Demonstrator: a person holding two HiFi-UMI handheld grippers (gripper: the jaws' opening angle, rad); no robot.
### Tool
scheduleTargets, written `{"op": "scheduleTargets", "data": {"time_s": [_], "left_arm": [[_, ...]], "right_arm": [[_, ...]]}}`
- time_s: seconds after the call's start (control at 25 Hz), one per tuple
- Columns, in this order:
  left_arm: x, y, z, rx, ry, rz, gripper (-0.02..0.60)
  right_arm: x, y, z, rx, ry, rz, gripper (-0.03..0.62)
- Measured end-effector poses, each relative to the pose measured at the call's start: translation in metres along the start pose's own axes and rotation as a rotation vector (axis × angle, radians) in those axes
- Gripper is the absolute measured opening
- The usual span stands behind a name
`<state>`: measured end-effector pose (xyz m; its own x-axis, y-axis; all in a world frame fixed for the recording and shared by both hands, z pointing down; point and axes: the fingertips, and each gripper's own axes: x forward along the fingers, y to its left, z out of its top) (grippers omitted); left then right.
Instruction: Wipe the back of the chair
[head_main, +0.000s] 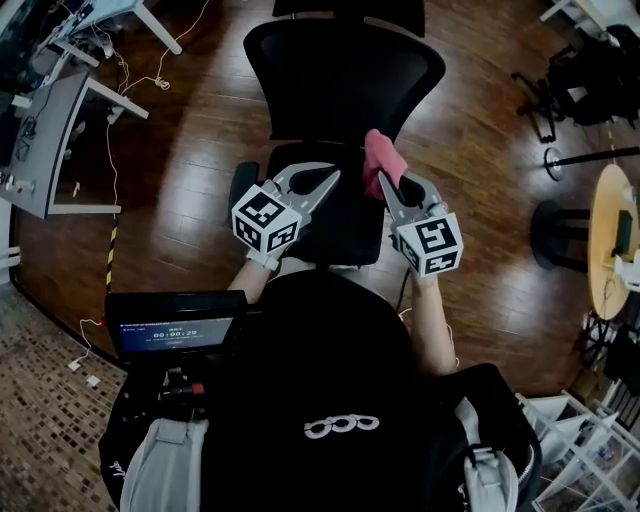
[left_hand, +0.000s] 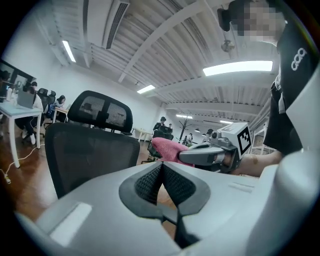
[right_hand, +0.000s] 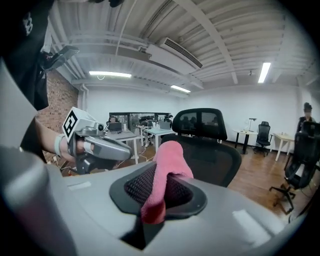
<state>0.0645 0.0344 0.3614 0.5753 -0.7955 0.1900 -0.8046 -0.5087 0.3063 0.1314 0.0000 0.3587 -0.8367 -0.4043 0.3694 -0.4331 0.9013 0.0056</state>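
Observation:
A black office chair stands in front of me, its mesh back (head_main: 345, 75) (left_hand: 92, 160) (right_hand: 210, 160) facing me and a headrest (left_hand: 100, 112) (right_hand: 200, 120) on top. My right gripper (head_main: 385, 182) (right_hand: 160, 192) is shut on a folded pink cloth (head_main: 382, 158) (right_hand: 162, 175) (left_hand: 167, 148), held over the seat (head_main: 335, 215), just short of the chair back. My left gripper (head_main: 318, 184) (left_hand: 162, 182) is shut with nothing between its jaws, level with the right one and to its left.
A grey desk (head_main: 45, 140) with cables stands at the left, a round wooden table (head_main: 608, 240) and a stand base (head_main: 555, 235) at the right. Another black chair (head_main: 585, 85) sits far right. Wooden floor (head_main: 190, 150) surrounds the chair. People sit at desks in the distance.

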Motion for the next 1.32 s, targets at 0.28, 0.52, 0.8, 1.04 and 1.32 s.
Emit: {"op": "scheduleTargets", "data": {"time_s": [0.28, 0.52, 0.8, 1.04, 1.32], "left_arm": [[-0.017, 0.0, -0.011, -0.01, -0.002, -0.006, -0.008], [-0.025, 0.01, -0.013, -0.018, -0.002, 0.013, -0.008], [-0.025, 0.01, -0.014, -0.025, 0.007, 0.008, -0.008], [-0.022, 0.007, -0.016, -0.032, 0.018, -0.01, -0.008], [-0.021, 0.012, -0.015, -0.03, 0.019, -0.014, -0.008]], "right_arm": [[0.009, 0.043, -0.014, -0.003, 0.01, 0.056, 0.041], [0.017, 0.05, -0.017, -0.009, 0.019, 0.048, 0.04], [0.016, 0.044, -0.018, 0.01, 0.018, 0.029, 0.04], [0.014, 0.042, -0.022, 0.029, 0.018, 0.012, 0.04], [0.019, 0.04, -0.021, 0.03, 0.011, 0.009, 0.04]]}}
